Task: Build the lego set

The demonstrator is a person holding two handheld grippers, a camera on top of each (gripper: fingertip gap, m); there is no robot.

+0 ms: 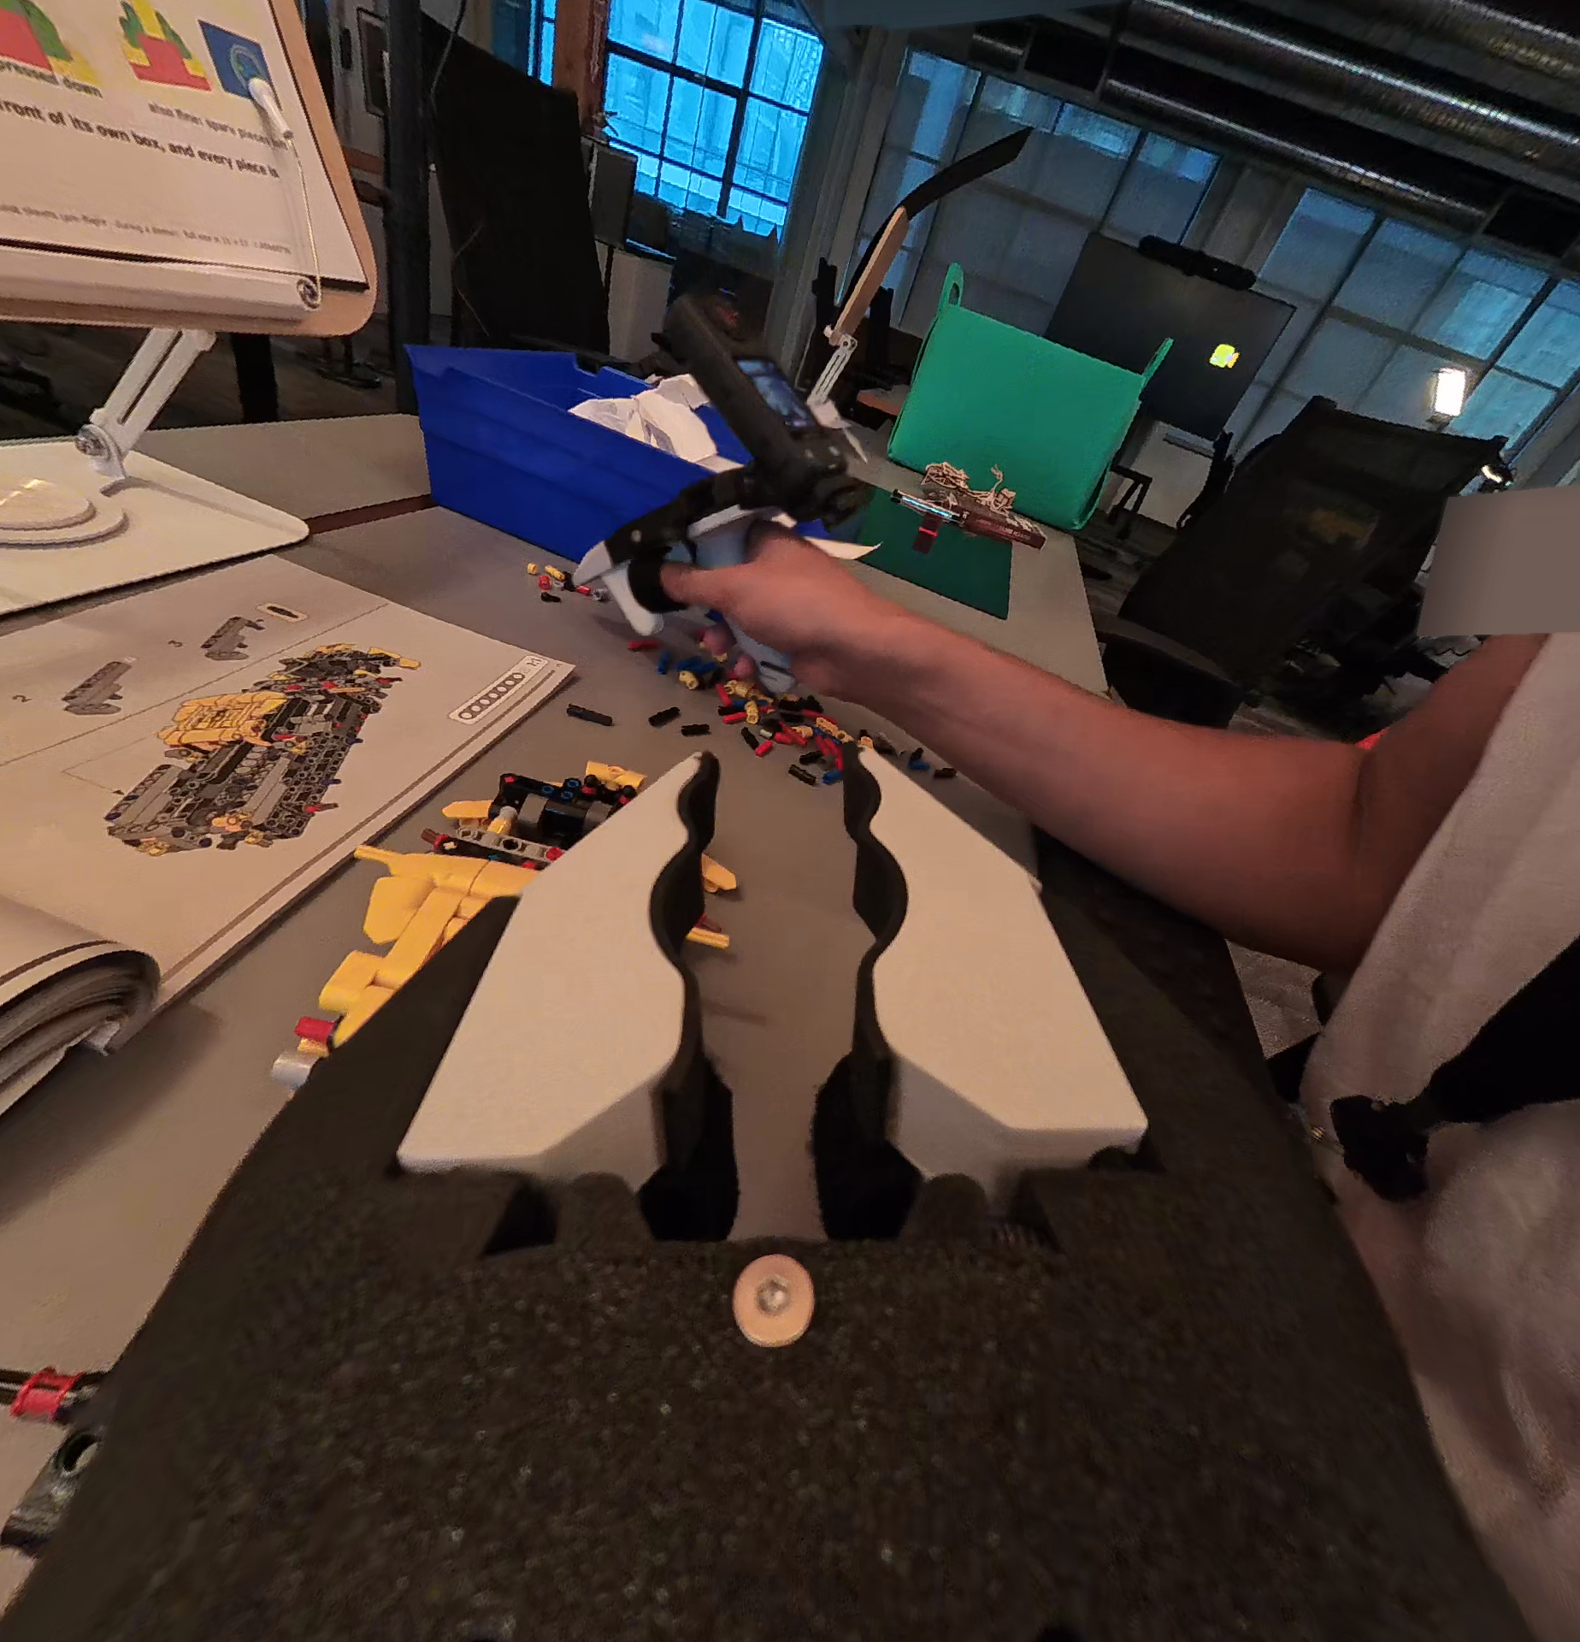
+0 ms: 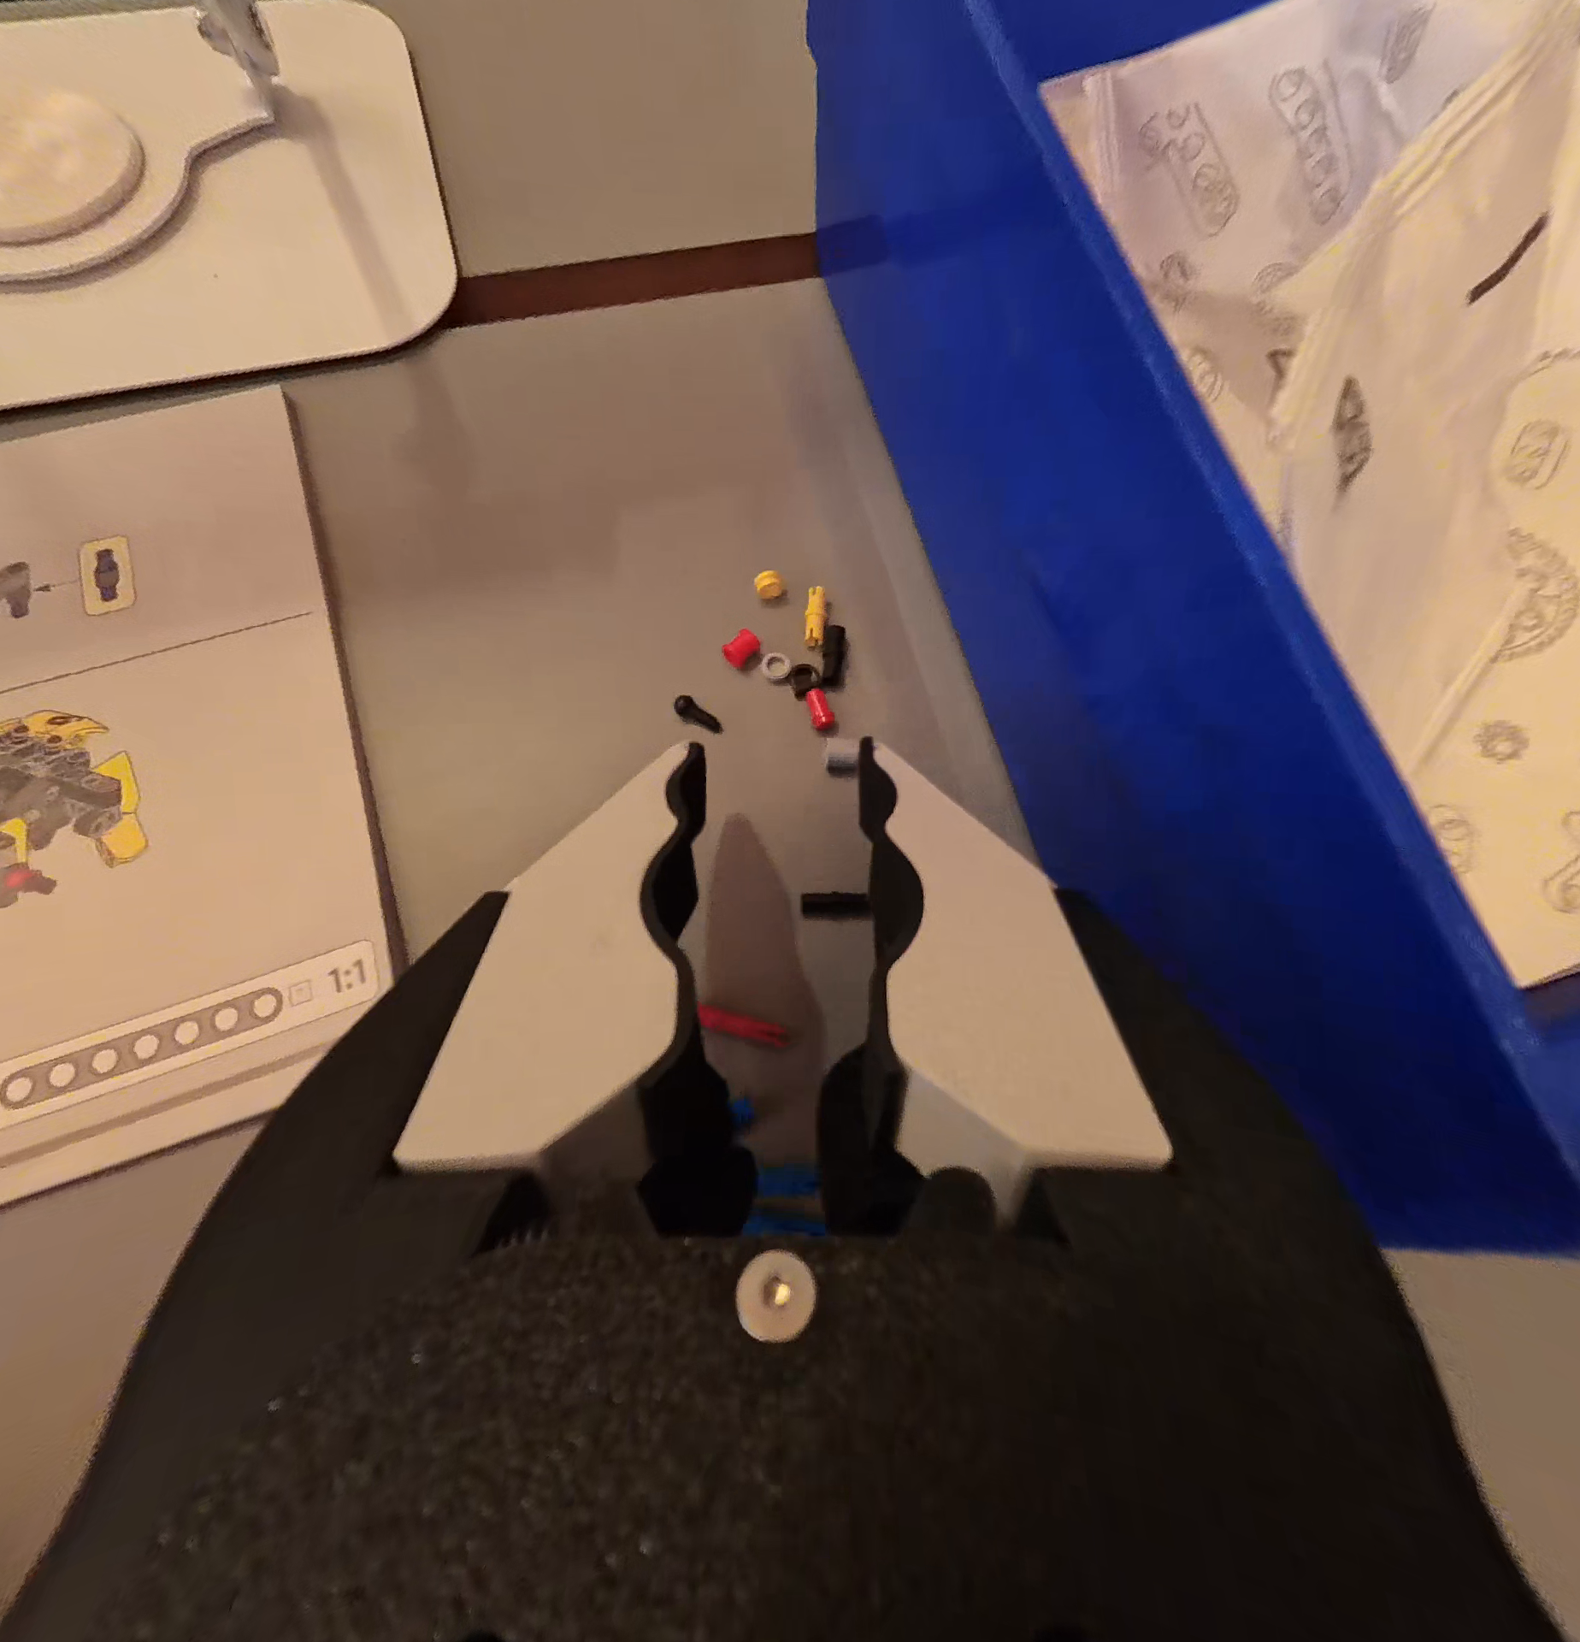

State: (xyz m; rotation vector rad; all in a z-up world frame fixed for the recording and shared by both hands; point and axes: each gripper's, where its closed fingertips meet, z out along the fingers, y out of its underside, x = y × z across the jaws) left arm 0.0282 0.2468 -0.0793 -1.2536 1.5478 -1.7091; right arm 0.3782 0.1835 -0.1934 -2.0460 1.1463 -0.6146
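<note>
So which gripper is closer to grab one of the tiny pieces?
Probably the right gripper: it is open, right over the small pins by the blue bin. The left gripper is farther back, near the yellow model.

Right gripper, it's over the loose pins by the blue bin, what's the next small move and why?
Probably lower the open right gripper and close on one small piece, perhaps the black pin; it lies apart from the cluster, and neither gripper holds anything.

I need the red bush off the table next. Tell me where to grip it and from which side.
Grip the red bush across its narrow waist, coming straight down from above. It lies on its side, flanged ends flaring, slightly apart from the grey ring. Right gripper is open nearby.
</note>
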